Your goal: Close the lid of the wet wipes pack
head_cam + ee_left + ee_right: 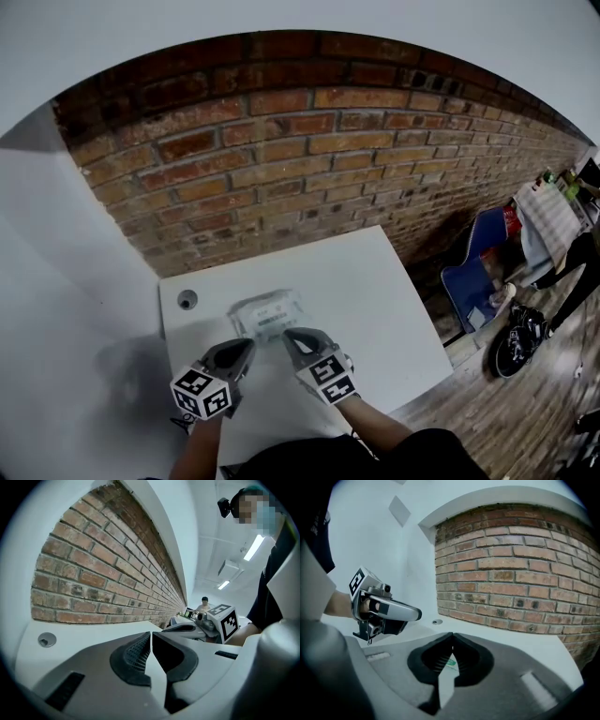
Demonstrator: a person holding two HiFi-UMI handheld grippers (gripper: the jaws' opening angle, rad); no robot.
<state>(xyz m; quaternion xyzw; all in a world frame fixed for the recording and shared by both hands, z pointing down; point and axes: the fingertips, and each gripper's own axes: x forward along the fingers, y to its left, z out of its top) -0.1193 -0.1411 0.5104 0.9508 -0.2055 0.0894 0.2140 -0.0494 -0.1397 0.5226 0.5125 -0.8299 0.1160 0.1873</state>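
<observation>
The wet wipes pack (269,314), white with a pale label, lies flat on the white table (394,309), just beyond both grippers. Its lid looks flat on top. My left gripper (249,344) hovers at the pack's near left corner and my right gripper (288,333) at its near right edge. Both are raised off the table, shut, and hold nothing. In the left gripper view the jaws (151,633) meet tip to tip, with the right gripper (206,624) beside them. In the right gripper view the closed jaws (452,635) show a sliver of the pack's green print (450,663) beneath.
A round grommet hole (187,300) sits at the table's far left corner. A brick wall (309,141) rises directly behind the table. To the right, beyond the table's edge, are a blue chair (478,267) and wooden floor (506,412).
</observation>
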